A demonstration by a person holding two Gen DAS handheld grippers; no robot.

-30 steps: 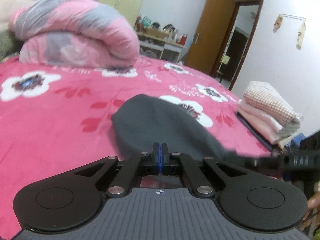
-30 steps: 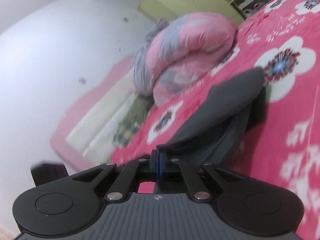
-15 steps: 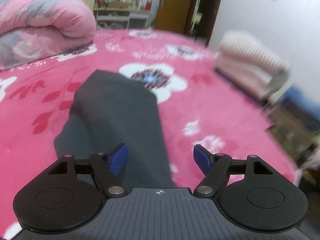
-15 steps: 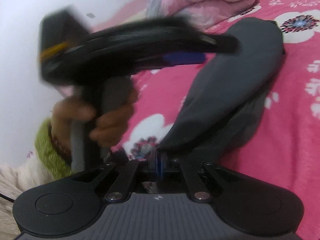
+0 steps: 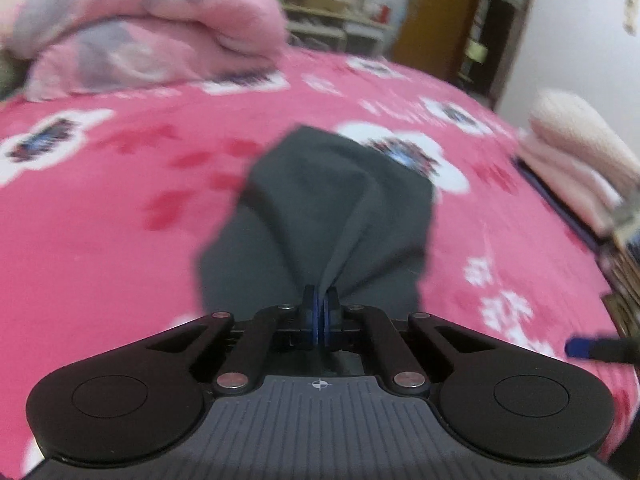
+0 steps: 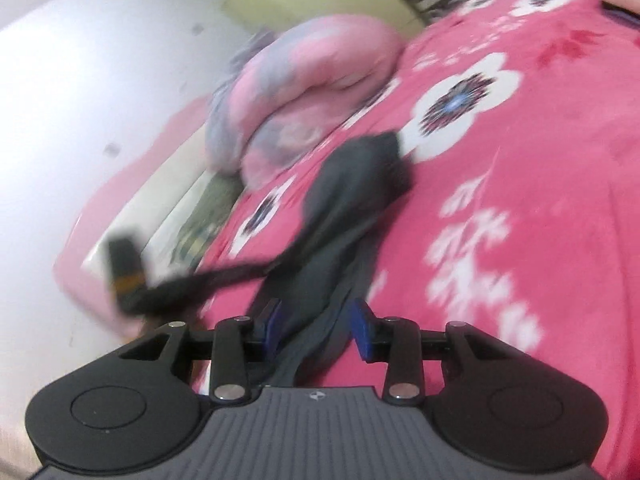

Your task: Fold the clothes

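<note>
The left gripper point(image 5: 321, 312) pinches a fold of the dark grey cloth garment point(image 5: 320, 200) lying mid-bed on the pink flowered bedspread point(image 5: 100, 220); the right gripper point(image 6: 316, 328) gapes narrowly around its near edge.

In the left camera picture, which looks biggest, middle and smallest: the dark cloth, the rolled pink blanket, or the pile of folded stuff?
1. Rolled pink blanket
2. Dark cloth, nearly as big, but it's nearer the camera, so that's unsure
3. Pile of folded stuff, partly cut off

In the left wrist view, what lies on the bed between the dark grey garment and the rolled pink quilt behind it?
Only bare bedspread, pink with white flowers and red leaves. The dark grey garment and the rolled pink quilt lie well apart in the left wrist view.
</note>
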